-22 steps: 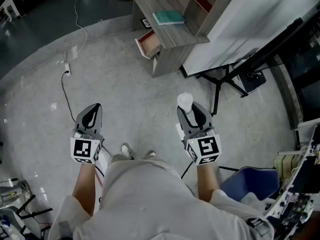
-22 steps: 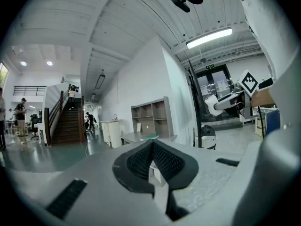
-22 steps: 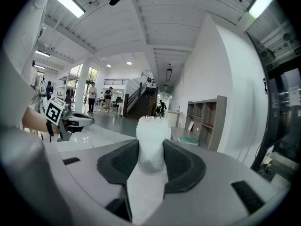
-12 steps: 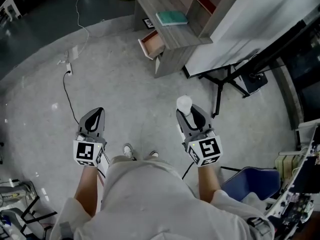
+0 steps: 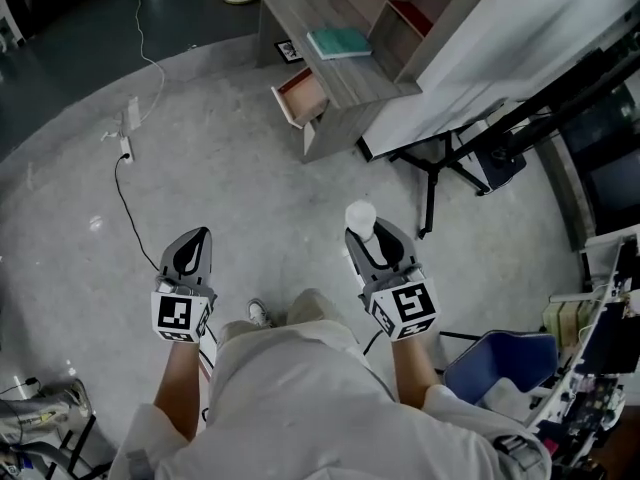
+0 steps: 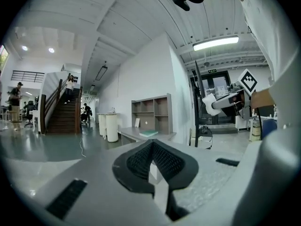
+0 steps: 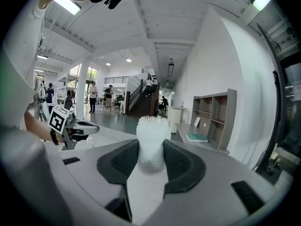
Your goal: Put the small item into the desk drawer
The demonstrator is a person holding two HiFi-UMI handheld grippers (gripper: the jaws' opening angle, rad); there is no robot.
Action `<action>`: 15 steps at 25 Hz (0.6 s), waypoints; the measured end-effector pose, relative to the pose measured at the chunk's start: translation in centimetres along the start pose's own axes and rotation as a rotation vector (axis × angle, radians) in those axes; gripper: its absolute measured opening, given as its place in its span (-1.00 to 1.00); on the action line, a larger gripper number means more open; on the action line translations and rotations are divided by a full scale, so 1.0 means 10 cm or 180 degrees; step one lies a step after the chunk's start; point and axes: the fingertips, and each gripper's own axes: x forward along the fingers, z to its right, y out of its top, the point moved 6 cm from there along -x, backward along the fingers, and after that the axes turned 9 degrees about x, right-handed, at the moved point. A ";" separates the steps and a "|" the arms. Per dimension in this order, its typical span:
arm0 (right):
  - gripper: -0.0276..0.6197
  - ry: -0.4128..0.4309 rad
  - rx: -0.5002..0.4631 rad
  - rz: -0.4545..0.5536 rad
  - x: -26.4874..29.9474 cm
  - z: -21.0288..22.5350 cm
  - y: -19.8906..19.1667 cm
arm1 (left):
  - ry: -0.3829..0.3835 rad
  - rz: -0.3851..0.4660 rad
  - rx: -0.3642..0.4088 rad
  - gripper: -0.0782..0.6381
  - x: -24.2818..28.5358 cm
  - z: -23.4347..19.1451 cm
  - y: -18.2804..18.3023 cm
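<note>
White small item; grey woodgrain desk; reddish-brown drawer inside; teal book.

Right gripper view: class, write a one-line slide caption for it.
The right gripper clamps a small white item, desk and shelves ahead.

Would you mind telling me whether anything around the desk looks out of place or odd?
Only the desk drawer stands pulled open, and a loose cable trails across the floor; nothing looks spilled or damaged.
</note>
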 end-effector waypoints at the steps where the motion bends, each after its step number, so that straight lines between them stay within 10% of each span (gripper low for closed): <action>1: -0.43 -0.0009 0.0001 -0.0014 0.03 0.00 0.00 | -0.0025 0.0003 -0.0005 -0.76 0.04 -0.02 -0.01; 15: -0.43 0.0304 0.0069 -0.0073 1.59 0.87 0.13 | -0.0238 -0.0188 -0.0051 -0.76 1.54 -0.25 -0.06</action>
